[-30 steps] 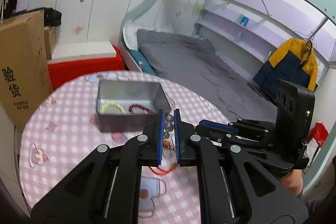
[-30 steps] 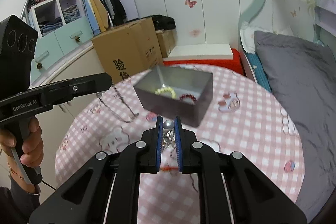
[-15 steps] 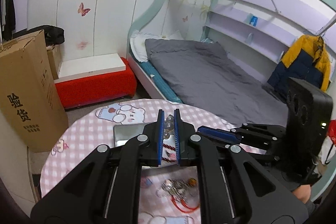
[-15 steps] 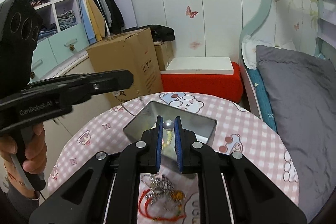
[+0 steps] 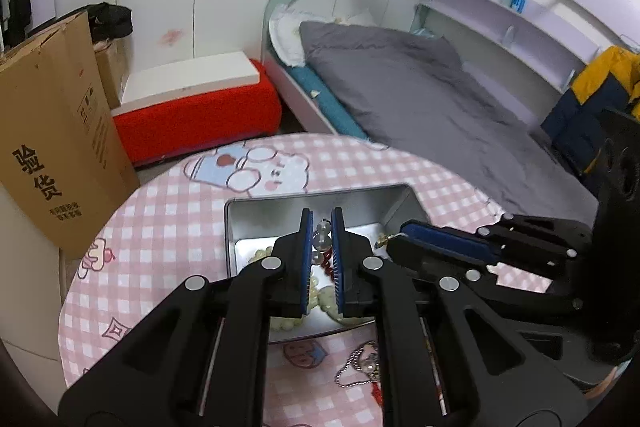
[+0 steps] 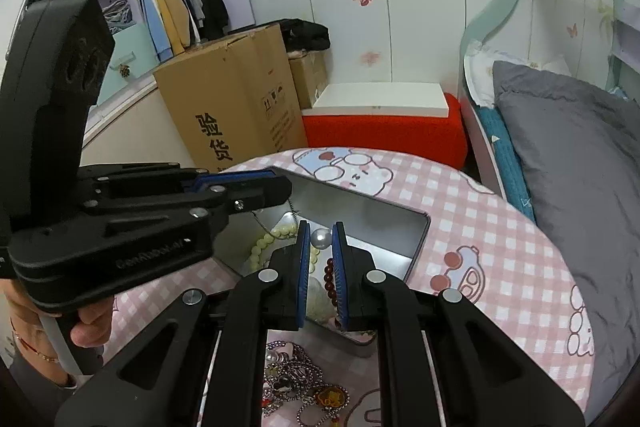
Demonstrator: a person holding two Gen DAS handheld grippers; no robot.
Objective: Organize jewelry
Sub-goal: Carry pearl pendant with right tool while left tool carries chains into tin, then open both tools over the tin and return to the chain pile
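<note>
Over tin: both claws clamp pearl necklace; jewelry heap beside tin.

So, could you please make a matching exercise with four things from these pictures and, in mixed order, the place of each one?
Things:
1. pearl necklace
2. dark red bead bracelet
3. tangled chains
4. cardboard box

Places:
A. on the floor beyond the table
B. on the tablecloth, in front of the metal tin
C. lying inside the tin
D. pinched between the pads of the right gripper over the tin

Pairs: 1-D, 2-C, 3-B, 4-A
</note>
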